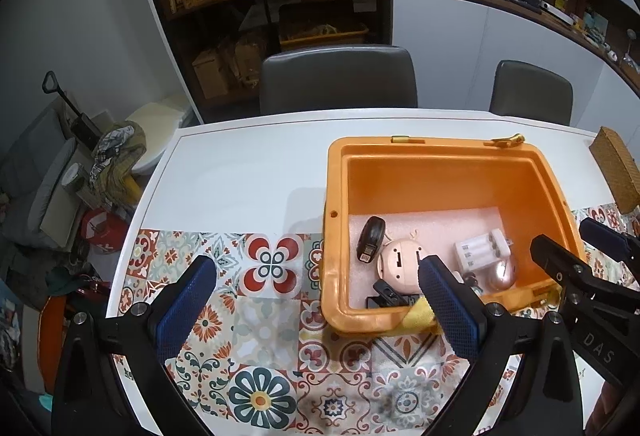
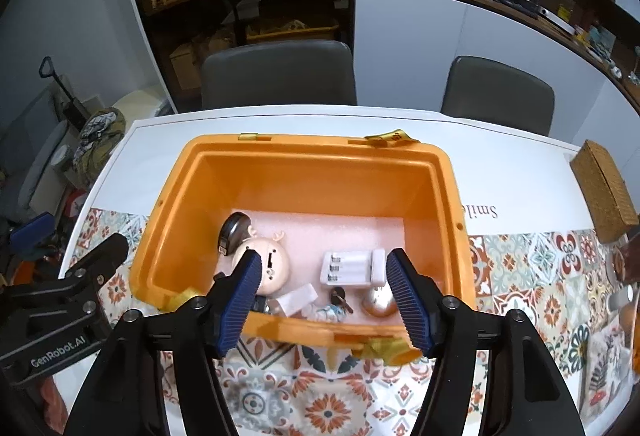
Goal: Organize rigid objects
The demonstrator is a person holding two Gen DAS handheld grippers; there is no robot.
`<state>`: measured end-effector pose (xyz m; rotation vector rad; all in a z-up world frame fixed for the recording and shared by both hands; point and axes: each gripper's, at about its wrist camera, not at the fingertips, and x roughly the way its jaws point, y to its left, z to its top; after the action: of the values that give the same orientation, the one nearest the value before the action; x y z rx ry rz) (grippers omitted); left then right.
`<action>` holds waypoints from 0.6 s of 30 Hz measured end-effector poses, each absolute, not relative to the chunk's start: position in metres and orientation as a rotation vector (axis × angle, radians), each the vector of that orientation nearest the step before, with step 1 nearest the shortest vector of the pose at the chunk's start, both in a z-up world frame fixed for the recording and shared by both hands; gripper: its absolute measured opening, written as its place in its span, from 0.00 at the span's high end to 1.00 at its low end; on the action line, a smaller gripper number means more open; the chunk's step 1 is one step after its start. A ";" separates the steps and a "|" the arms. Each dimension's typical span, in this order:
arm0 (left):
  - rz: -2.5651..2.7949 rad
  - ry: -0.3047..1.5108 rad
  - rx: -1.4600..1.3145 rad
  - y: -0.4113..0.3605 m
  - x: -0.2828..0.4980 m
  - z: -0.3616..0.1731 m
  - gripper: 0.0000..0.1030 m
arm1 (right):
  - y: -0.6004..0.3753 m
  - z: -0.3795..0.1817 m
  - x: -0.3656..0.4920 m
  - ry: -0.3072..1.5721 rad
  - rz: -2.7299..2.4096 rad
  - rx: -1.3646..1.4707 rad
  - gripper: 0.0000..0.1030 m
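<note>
An open orange bin stands on the table. On its pink foam floor lie a black mouse, a round pink deer-shaped gadget, a white battery charger, a shiny rose-gold mouse, a key and small black parts. My left gripper is open and empty, above the tiled mat by the bin's left front corner. My right gripper is open and empty, above the bin's front rim.
A patterned tile mat covers the near half of the white table. A woven box sits at the right. Two grey chairs stand behind the table. Clutter lies on the floor at the left.
</note>
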<state>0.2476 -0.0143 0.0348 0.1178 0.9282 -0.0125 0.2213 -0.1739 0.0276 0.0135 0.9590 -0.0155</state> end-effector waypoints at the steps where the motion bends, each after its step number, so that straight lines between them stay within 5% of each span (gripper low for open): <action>1: -0.014 0.926 0.119 -0.015 0.246 0.036 0.00 | -0.174 0.029 0.218 0.957 -0.020 0.011 0.35; 8: -0.003 0.888 0.125 -0.014 0.222 0.049 0.00 | -0.177 0.042 0.191 0.917 -0.056 0.005 0.20; 18: -0.026 0.860 0.115 -0.011 0.181 0.060 0.00 | -0.186 0.054 0.149 0.886 -0.085 0.031 0.14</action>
<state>0.1813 -0.0110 0.0597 0.1148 0.8601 -0.0265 0.1488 -0.1863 0.0536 0.0308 0.8865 -0.0850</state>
